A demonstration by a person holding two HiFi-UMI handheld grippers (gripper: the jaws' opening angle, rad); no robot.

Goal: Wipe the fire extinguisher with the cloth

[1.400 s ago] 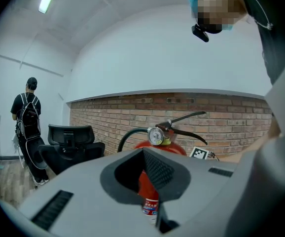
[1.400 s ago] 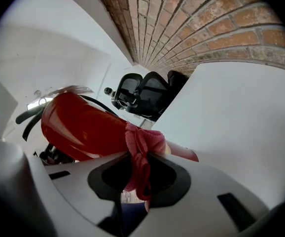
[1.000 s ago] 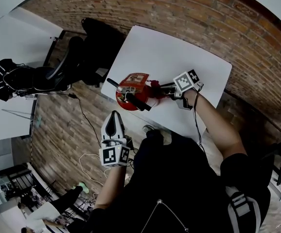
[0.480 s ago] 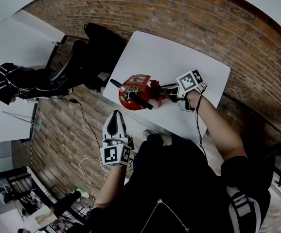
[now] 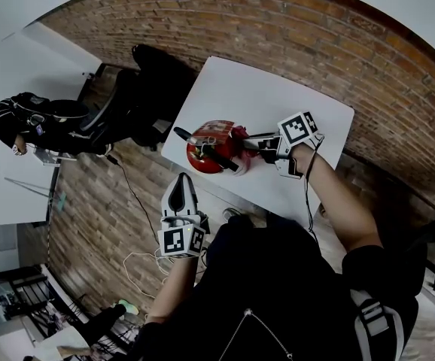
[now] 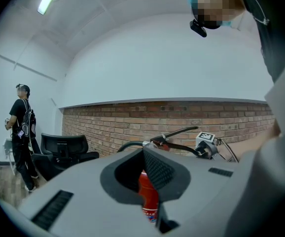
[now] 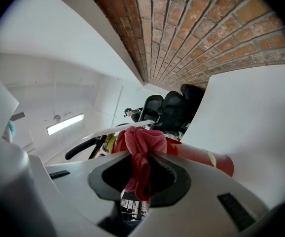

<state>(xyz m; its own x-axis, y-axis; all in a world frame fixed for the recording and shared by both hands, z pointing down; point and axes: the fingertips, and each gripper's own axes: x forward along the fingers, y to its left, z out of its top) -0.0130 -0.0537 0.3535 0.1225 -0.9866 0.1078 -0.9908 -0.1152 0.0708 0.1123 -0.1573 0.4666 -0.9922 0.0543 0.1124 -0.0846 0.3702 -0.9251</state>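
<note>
Step in hand: wiping. The right gripper (image 5: pixel 254 143) is clamped on the red cloth (image 5: pixel 240 138), and the right gripper view shows a fold of it pinched between the jaws and bunched against the extinguisher (image 5: pixel 208 147) near its top. The extinguisher stands at the near edge of the table (image 5: pixel 278 89), centre of the head view.

The left gripper (image 5: pixel 178 190) hangs off the table, lower centre-left of that view and well apart from the extinguisher. Its jaws are together on nothing, and the red body shows only beyond them.

We judge the next move to be a stroke of the cloth down or around the body. That calls for steady pressure, and possibly the left gripper to brace the extinguisher so near the edge.

Not determinable:
- The actual contact patch, which is covered by the cloth and the jaws.
- The extinguisher's base, which is cut off by the left gripper's housing.
- The label print.
- How much of the surface is already wiped.
</note>
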